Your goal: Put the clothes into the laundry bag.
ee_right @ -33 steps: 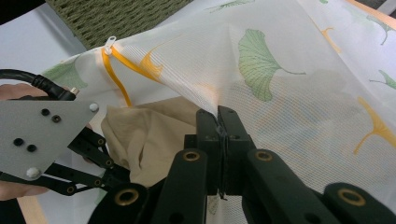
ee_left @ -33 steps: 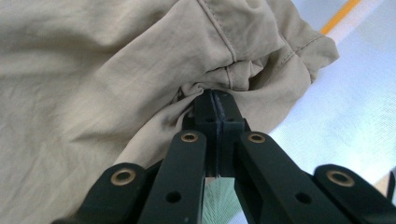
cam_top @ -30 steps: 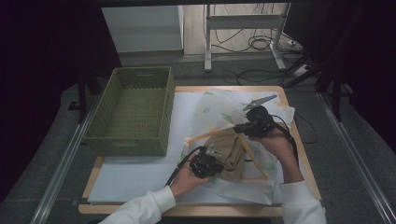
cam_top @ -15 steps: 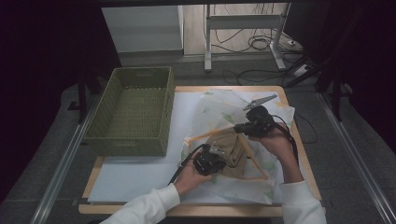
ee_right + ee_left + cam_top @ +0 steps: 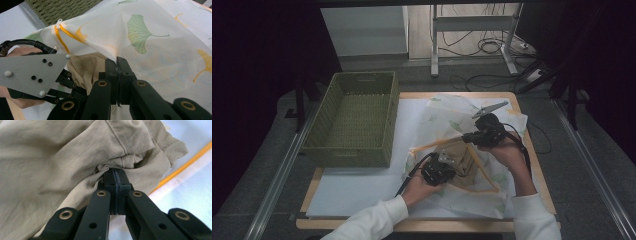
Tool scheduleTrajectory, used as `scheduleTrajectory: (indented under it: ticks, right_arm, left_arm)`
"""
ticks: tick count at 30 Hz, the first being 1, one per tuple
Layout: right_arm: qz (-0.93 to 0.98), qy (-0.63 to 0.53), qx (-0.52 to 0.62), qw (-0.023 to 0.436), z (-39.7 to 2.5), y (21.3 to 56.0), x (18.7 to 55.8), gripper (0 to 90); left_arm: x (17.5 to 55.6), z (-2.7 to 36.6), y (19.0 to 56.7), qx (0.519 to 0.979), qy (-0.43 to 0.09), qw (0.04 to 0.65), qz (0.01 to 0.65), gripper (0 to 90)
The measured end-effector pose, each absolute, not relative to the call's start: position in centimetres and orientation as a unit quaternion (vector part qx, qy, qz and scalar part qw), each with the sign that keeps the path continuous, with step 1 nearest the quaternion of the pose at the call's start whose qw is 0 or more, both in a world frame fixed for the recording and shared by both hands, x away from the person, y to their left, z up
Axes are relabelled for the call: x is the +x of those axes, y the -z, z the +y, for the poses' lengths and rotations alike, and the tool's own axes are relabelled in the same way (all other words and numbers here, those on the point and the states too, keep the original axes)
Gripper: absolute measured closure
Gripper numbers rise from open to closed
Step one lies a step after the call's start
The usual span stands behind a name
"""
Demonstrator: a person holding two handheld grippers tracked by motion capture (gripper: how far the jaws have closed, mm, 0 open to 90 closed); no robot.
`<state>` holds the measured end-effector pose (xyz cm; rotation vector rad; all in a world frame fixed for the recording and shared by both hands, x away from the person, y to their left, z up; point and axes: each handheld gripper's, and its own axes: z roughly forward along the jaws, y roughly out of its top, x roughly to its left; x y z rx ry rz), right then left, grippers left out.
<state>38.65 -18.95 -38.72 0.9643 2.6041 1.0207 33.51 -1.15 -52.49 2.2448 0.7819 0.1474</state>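
Table lit, room dark. Left gripper clamped on beige garment; right gripper pinched mesh bag open. Bagging apparently underway; next, push garment deeper.

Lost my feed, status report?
Left tongs shut on beige garment. Right tongs shut on mesh bag, lifting it. Basket clear.

Dim room, grey floor, cables
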Motion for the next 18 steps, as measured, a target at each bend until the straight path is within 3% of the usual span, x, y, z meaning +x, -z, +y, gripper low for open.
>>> scheduleTrajectory:
  ticks: [18]
  right_arm:
    - [0.876, -0.346, 0.325, 0.089, -19.1, 38.7, 38.7, 87.5]
  left_arm:
    - [34.8, -2.3, 52.5, 0.868, -0.083, 0.372, 0.318, 89.9]
